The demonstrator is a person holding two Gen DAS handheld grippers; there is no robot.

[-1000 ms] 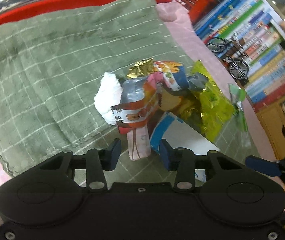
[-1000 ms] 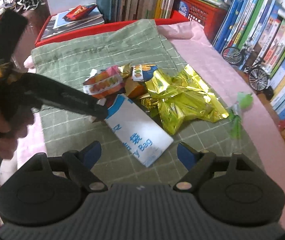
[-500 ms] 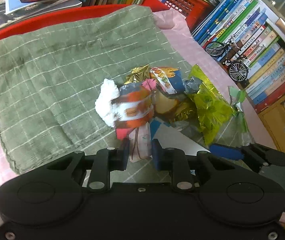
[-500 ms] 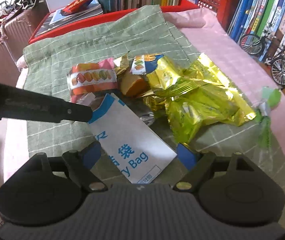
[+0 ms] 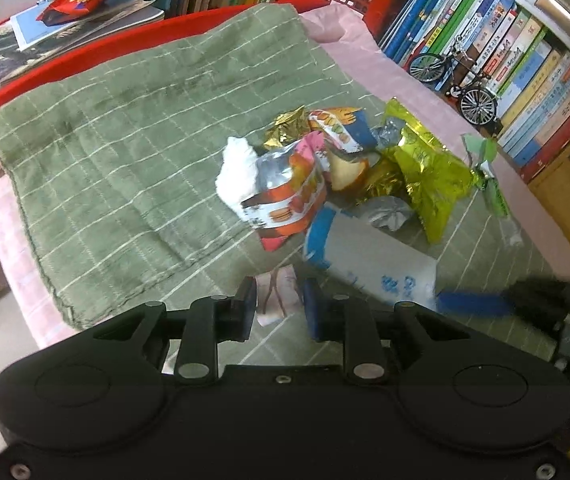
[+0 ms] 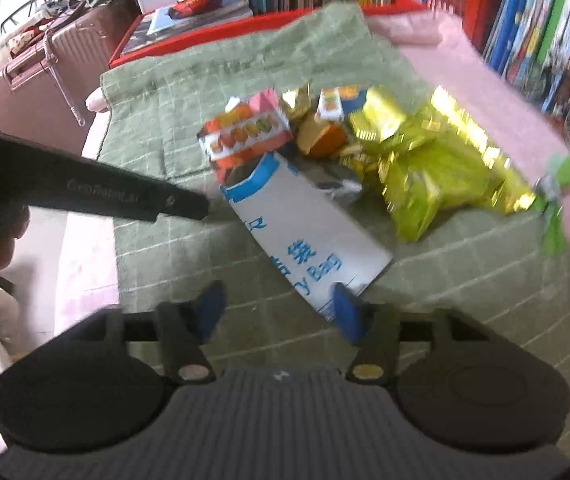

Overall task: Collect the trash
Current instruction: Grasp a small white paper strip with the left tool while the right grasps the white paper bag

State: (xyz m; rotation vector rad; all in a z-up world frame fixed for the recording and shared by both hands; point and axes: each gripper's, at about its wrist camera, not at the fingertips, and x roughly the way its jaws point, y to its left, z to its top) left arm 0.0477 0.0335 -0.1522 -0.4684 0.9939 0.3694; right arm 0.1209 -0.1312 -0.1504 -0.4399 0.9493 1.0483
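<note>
An orange and silver snack wrapper (image 5: 285, 200) (image 6: 245, 140) lies at the near-left edge of a trash pile on the green checked cloth (image 5: 125, 152). My left gripper (image 5: 279, 306) is shut on a pink wrapper strip (image 5: 277, 296) just below it. Behind the wrapper is a white tissue wad (image 5: 237, 172). A white and blue paper bag (image 5: 373, 256) (image 6: 309, 232) lies flat beside it. My right gripper (image 6: 277, 312) is open, its fingers straddling the bag's near end. A yellow-green foil bag (image 5: 429, 176) (image 6: 445, 168) lies to the right.
A small green wrapper (image 5: 489, 184) lies at the cloth's right edge on the pink tablecloth (image 5: 385, 76). Behind are a red box (image 5: 85, 52) with books, a model bicycle (image 5: 457, 76) and bookshelves. A pink suitcase (image 6: 37, 80) stands on the left.
My left gripper shut on the pink strip and has drawn back a little. The right gripper came down to the paper bag's near end and its fingers have narrowed.
</note>
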